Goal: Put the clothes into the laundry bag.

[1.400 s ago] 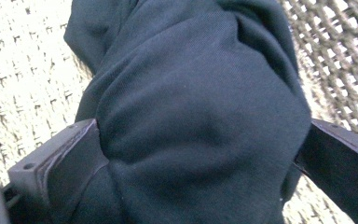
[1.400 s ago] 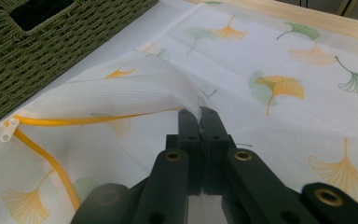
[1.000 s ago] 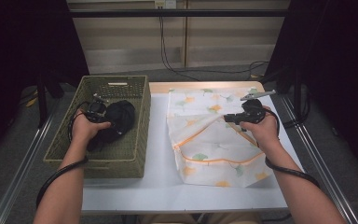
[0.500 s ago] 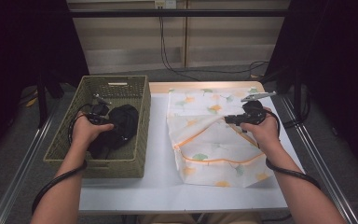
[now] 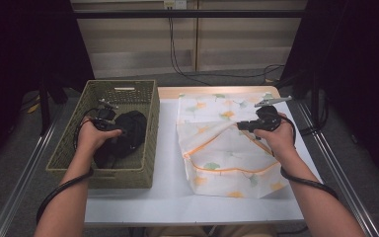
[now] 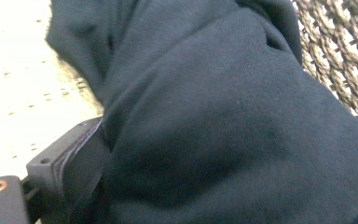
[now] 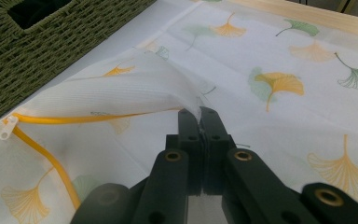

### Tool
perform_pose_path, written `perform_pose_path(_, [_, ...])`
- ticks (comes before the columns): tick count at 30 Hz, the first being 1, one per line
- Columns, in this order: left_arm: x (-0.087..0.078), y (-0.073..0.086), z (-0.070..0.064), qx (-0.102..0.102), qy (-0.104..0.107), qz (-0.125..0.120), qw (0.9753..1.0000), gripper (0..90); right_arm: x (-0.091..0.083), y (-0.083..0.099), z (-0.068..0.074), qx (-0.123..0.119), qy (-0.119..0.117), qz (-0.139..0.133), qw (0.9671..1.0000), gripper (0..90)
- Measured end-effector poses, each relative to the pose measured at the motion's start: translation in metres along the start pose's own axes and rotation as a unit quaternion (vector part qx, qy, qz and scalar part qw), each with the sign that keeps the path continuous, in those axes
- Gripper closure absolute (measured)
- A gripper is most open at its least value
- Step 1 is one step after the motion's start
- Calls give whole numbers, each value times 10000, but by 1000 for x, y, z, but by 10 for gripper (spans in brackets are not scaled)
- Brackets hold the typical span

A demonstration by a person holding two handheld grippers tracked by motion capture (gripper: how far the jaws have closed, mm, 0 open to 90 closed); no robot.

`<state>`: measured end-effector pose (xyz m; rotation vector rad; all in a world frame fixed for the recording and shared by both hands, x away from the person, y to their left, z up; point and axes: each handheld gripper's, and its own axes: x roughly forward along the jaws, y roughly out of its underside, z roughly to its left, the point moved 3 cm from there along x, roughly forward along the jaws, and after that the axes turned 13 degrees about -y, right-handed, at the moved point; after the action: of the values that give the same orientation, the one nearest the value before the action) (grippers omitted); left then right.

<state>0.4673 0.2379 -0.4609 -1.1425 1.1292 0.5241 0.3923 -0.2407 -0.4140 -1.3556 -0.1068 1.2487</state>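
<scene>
White table (image 5: pixel 168 148) – 1 basket (image 5: pixel 150 148), L gripper (image 6: pixel 98 186) clamps 1 dark garment (image 6: pixel 223 121); R gripper (image 7: pixel 198 114) pinches 1 mesh bag (image 7: pixel 279 121).

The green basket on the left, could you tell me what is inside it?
A dark garment lies bunched in the basket, with the left gripper on it. Pale basket floor shows beside it in the left gripper view; whatever lies beneath the cloth is hidden.
</scene>
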Motion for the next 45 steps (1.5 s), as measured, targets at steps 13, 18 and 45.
perform_pose_path(13, [15,2,-4,97,251,138,9995,57,-4,-1,-1,-2,-2,-62,10000,899])
perform_pose_path(18, [15,3,-6,168,42,49,9998,155,-7,2,-3,18,33,-74,10000,898])
perform_pose_path(45, [-16,-3,-5,-923,-210,406,9947,541,-12,3,-6,49,80,-65,9999,898])
